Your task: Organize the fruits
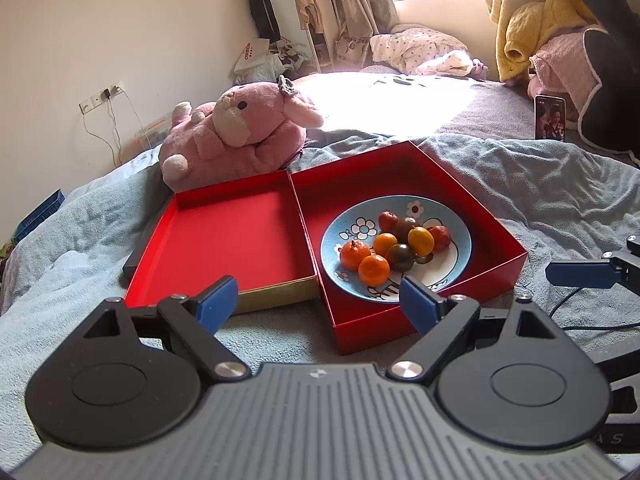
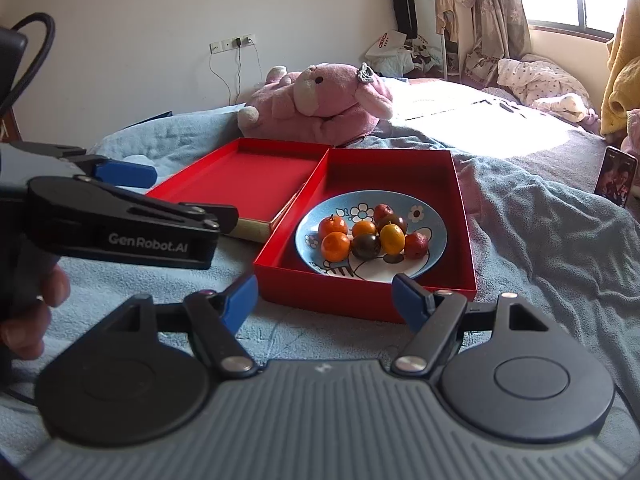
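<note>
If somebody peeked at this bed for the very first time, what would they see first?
Probably the bright red box in the middle of the bed, with a blue flowery plate of little orange, yellow and dark fruits inside it. Its flat red lid lies open on the left, and a big pink plush bunny lies just behind them.

The plate [image 1: 460,236] hides part of its near rim behind the left tool's fingertip [image 1: 418,304]. A small fruit [image 2: 394,259] behind the yellow one is too hidden to identify. The phone [image 1: 551,118] screen is blurred, and the frame's edge cuts off the right tool [image 1: 580,273].
</note>
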Available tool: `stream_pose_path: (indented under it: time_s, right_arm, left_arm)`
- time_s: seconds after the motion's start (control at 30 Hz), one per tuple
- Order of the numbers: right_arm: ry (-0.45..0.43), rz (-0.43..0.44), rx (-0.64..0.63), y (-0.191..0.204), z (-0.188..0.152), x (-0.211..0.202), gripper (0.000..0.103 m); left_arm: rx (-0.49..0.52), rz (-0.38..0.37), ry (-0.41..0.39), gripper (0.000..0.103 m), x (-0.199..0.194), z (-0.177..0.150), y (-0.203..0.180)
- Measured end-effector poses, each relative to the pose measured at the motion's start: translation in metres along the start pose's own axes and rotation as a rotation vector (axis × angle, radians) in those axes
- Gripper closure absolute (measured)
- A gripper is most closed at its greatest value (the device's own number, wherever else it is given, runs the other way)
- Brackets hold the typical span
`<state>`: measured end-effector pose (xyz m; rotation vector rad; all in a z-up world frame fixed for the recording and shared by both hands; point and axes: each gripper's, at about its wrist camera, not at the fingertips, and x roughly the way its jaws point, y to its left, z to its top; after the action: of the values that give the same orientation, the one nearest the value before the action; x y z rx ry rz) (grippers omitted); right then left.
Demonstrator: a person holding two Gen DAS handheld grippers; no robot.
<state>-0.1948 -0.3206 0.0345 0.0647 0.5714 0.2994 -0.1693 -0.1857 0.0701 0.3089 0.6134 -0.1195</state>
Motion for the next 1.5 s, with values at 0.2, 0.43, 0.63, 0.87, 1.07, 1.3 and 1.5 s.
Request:
stream_pose_path:
  time_s: [0.2, 0.43, 0.63, 0.87, 1.07, 1.3, 1.5]
  right_arm:
    - [0.004, 0.005, 0.03, -0.007, -0.003, 0.003, 0.027]
    - [0.007, 0.022, 0.042, -0.008, -0.008, 0.006, 0.027]
    - [-0.005, 0.022, 0.036, -0.008, -0.01, 0.0, 0.027]
    - [-0.008, -0.002, 0.057, -0.013, -0.015, -0.009, 0.027]
    - [-0.01, -0.014, 0.039, -0.011, -0.012, -0.015, 0.027]
    - [0.018, -0.04, 0.019, -0.008, -0.001, -0.003, 0.027]
    - [0.051, -0.084, -0.014, 0.001, 0.012, 0.012, 0.027]
  left_arm:
    - [0.012, -0.005, 0.016, 0.012, 0.006, 0.0, -0.004]
    - [0.016, 0.005, 0.026, 0.012, 0.006, -0.002, -0.007]
    - [0.018, -0.003, 0.021, 0.012, 0.004, -0.001, -0.012]
    - [0.036, -0.03, 0.021, 0.012, 0.003, -0.001, -0.02]
    - [0.029, -0.046, 0.01, 0.008, 0.004, 0.0, -0.019]
    - [0.016, -0.071, 0.008, 0.008, 0.014, -0.002, -0.009]
    - [-0.025, -0.103, 0.025, 0.008, 0.033, 0.004, 0.012]
